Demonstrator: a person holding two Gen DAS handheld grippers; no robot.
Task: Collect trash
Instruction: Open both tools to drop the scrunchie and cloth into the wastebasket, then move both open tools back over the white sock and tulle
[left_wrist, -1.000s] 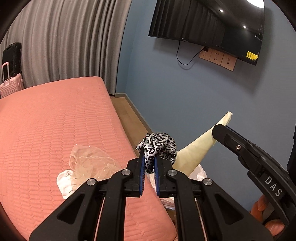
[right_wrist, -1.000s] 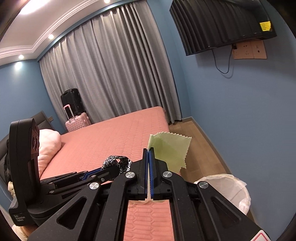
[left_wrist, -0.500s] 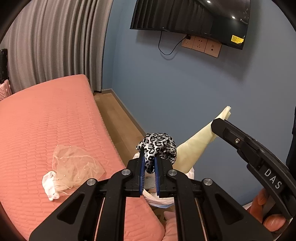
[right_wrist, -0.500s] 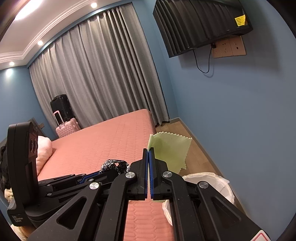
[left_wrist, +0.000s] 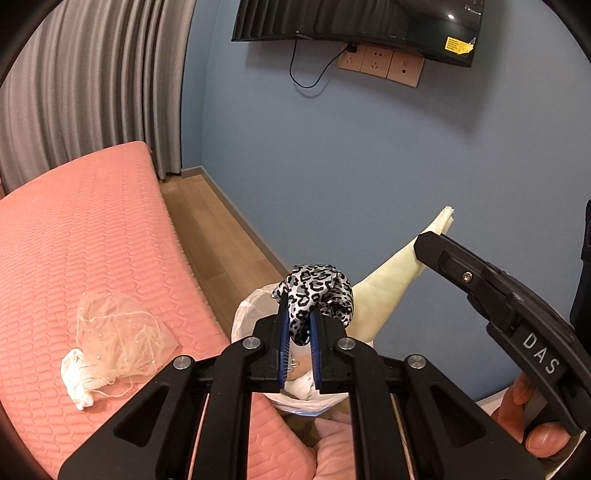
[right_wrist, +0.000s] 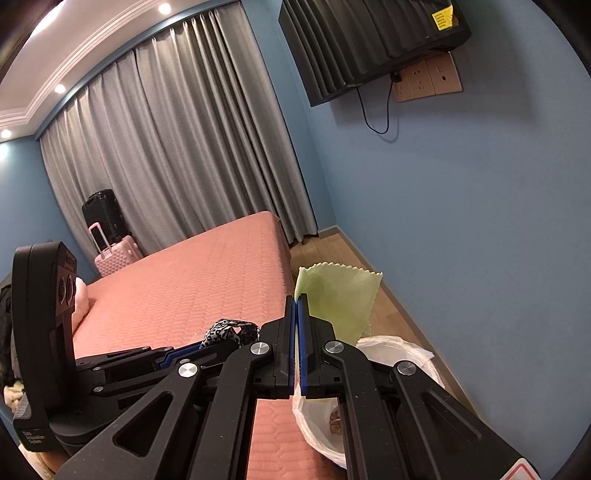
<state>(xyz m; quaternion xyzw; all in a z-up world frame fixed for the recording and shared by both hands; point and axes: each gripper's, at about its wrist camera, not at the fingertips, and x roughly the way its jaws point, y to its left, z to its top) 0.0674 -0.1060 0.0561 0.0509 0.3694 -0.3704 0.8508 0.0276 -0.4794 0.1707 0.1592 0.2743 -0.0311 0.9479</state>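
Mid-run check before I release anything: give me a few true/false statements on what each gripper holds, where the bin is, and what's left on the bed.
1. The left gripper is shut on the leopard-print fabric. True.
2. The right gripper is open and holds nothing. False: it is shut on the pale green cloth.
3. The lined trash bin stands on the floor beside the bed. True.
4. Nothing is left on the bed. False: a sheer tulle piece and a white wad lie there.
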